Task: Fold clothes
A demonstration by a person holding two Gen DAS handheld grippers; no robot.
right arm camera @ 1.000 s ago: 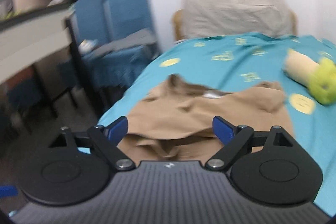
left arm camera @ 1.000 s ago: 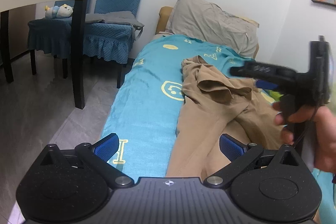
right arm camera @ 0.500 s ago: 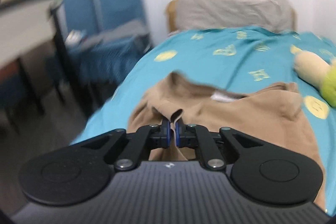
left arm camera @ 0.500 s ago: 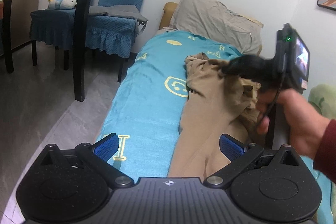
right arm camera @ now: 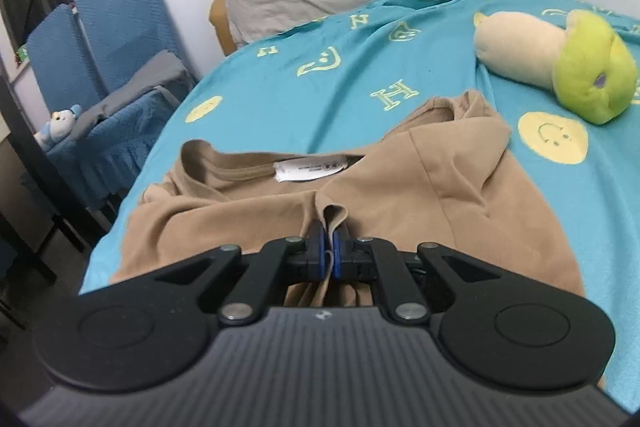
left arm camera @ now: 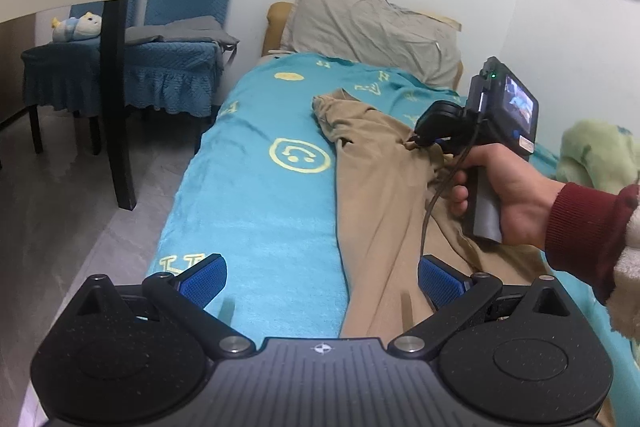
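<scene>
A tan shirt (left arm camera: pixel 384 187) lies crumpled on the teal bedspread (left arm camera: pixel 256 195). In the right wrist view the shirt (right arm camera: pixel 400 187) shows its collar and a white label (right arm camera: pixel 310 169). My right gripper (right arm camera: pixel 328 255) is shut on a fold of the tan shirt near the collar. It also shows in the left wrist view (left arm camera: pixel 416 141), held by a hand in a red sleeve, pinching the cloth. My left gripper (left arm camera: pixel 320 283) is open and empty, above the shirt's lower edge and the bedspread.
A grey pillow (left arm camera: pixel 372 23) leans at the head of the bed. A plush toy (right arm camera: pixel 560 55) lies on the bed's right side. Blue chairs (left arm camera: pixel 176 39) and a dark table leg (left arm camera: pixel 116 87) stand left of the bed, over grey floor.
My right gripper went from open to shut on a fold of the shirt and has drawn the cloth up and back. My left gripper stays open and has moved little.
</scene>
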